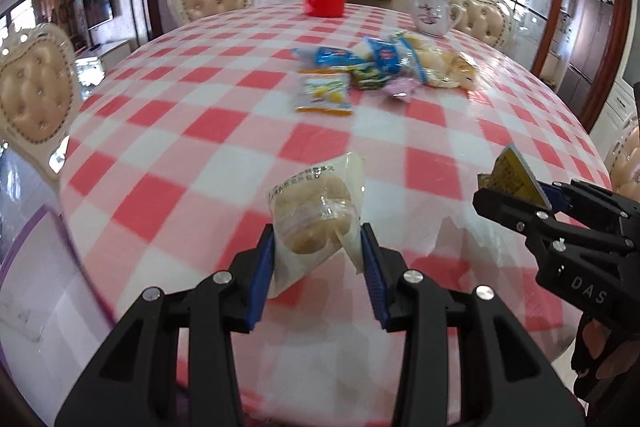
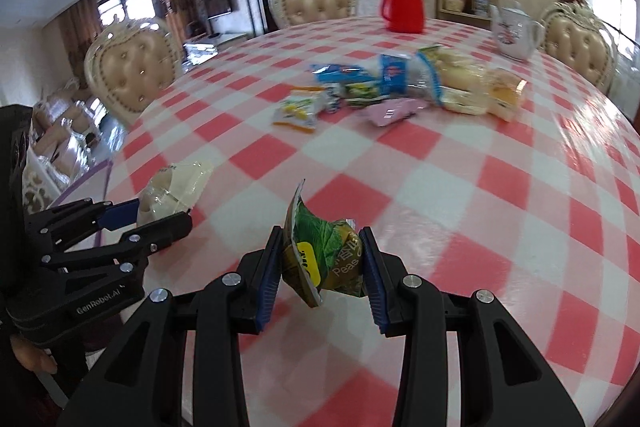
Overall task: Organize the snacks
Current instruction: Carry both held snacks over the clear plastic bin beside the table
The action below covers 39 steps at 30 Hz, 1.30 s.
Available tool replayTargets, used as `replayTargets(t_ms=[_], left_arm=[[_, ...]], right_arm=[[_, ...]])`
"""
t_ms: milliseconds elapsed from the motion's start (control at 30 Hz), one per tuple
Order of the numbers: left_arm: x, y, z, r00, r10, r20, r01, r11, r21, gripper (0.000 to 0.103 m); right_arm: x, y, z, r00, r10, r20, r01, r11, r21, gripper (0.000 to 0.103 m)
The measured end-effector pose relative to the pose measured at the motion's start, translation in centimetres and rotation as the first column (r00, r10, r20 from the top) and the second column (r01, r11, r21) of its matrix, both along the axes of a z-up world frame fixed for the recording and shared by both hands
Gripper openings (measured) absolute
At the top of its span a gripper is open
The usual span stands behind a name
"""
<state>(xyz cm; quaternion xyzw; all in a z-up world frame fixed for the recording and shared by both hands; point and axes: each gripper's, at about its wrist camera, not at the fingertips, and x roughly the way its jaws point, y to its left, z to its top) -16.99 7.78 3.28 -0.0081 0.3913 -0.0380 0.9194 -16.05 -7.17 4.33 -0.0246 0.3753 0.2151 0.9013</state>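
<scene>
Snacks (image 1: 384, 69) lie heaped mid-table (image 1: 200, 147); left gripper (image 1: 318, 247) pinches a bun pack (image 1: 312, 215), right gripper (image 2: 322, 263) a pea pack (image 2: 324, 255), each best carried level and set apart.

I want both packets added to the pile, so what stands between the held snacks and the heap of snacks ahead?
Nothing visible. Only bare checked tablecloth lies between the bun packet, the pea packet and the snack pile. The red flask and the teapot stand behind it.
</scene>
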Motion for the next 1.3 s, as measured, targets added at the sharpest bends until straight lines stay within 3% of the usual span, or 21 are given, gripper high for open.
replayTargets(t_ms=[467,700,800,1067,1300], left_arm=[[-3.4,6.2,2.3,0.996,0.084,0.005,-0.084,0.996,-0.001,0.042],[-5.2,10.1,3.1,0.992,0.127,-0.011,-0.124,0.984,0.126,0.042],[-6.2,13.0,2.3,0.983,0.183,-0.029,-0.177,0.973,0.149,0.042],[-8.1,21.5,-0.8,0.931,0.35,-0.102,-0.339,0.934,0.109,0.042],[-8.3,24.1,-1.8,0.907,0.407,-0.107,-0.395,0.911,0.115,0.043]], right_arm=[[-2.4,8.9,0.2,0.976,0.218,-0.026,-0.219,0.975,-0.038,0.038],[-4.2,13.9,1.3,0.94,0.341,-0.02,-0.341,0.939,-0.037,0.038],[-4.8,16.0,1.6,0.923,0.384,-0.021,-0.385,0.922,-0.05,0.038],[-7.5,22.5,1.5,0.849,0.527,-0.045,-0.529,0.844,-0.09,0.038],[-9.9,26.5,0.1,0.782,0.617,-0.086,-0.623,0.773,-0.118,0.038]])
